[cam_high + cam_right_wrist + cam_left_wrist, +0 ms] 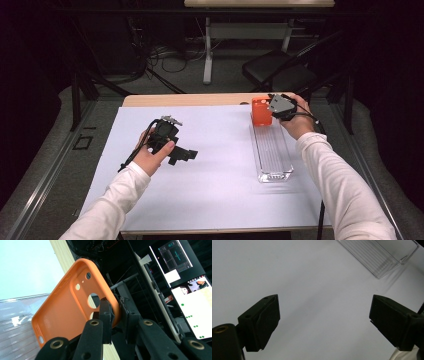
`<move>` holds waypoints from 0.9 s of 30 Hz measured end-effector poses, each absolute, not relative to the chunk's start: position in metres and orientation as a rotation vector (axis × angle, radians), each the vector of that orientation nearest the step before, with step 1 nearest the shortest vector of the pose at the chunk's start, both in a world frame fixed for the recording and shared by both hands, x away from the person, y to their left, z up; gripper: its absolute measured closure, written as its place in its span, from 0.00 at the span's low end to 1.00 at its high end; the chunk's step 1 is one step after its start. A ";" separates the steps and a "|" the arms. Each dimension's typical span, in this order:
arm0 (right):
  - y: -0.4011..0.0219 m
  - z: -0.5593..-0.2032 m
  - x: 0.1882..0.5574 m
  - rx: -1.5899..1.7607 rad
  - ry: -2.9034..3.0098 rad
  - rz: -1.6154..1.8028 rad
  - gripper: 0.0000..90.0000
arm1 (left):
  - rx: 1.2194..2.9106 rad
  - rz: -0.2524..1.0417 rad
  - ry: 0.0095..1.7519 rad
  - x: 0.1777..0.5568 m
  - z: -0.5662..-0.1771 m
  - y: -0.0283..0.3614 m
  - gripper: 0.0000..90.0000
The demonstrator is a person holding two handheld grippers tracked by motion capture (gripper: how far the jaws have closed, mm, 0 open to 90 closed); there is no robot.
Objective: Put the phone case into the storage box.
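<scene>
Phone case (67, 307) pinched by right tongs (115, 315), raised

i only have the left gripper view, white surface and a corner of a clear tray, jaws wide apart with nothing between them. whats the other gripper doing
Observer: The right gripper is shut on the rim of an orange phone case.
Operator: where is that relative to the tray
Observer: In the high view the case sits at the far end of the clear tray, held up on edge rather than lying flat.
Operator: anything in the tray
Observer: It looks empty along its ribbed floor.
Operator: and my gripper
Observer: The left gripper is out over the white sheet, well left of the tray.
</scene>
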State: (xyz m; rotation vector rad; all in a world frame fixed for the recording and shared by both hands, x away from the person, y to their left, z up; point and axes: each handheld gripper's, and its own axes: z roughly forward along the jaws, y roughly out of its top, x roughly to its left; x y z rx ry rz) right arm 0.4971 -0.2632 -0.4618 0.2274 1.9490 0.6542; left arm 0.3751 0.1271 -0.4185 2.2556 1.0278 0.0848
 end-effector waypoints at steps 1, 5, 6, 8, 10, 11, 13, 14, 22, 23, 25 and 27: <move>-0.263 -0.462 0.497 0.228 1.950 0.653 0.89 | 2.256 0.083 1.027 0.375 -0.419 0.127 0.11; -0.263 -0.462 0.497 0.226 1.949 0.655 0.89 | 2.257 0.085 1.026 0.376 -0.420 0.126 0.11; -0.263 -0.462 0.497 0.228 1.952 0.655 0.89 | 2.258 0.082 1.024 0.376 -0.420 0.126 0.11; -0.263 -0.462 0.497 0.225 1.953 0.651 0.89 | 2.261 0.078 1.023 0.376 -0.420 0.126 0.11; -0.265 -0.462 0.498 0.230 1.956 0.646 0.89 | 2.259 0.078 1.021 0.376 -0.420 0.125 0.11; -0.265 -0.462 0.498 0.237 1.963 0.643 0.89 | 2.259 0.077 1.021 0.376 -0.420 0.125 0.11; -0.267 -0.462 0.500 0.237 1.963 0.642 0.89 | 2.260 0.081 1.021 0.376 -0.420 0.125 0.11; -0.268 -0.461 0.501 0.237 1.970 0.633 0.89 | 2.258 0.079 1.020 0.375 -0.419 0.124 0.11; -0.273 -0.463 0.505 0.244 1.972 0.650 0.89 | 2.263 0.082 1.017 0.376 -0.420 0.125 0.11; -0.274 -0.463 0.506 0.246 1.972 0.650 0.89 | 2.259 0.082 1.019 0.376 -0.420 0.125 0.11; -0.275 -0.463 0.507 0.243 1.974 0.656 0.88 | 2.257 0.082 1.021 0.376 -0.420 0.125 0.11; -0.276 -0.463 0.508 0.241 1.979 0.651 0.88 | 2.261 0.083 1.021 0.376 -0.421 0.125 0.11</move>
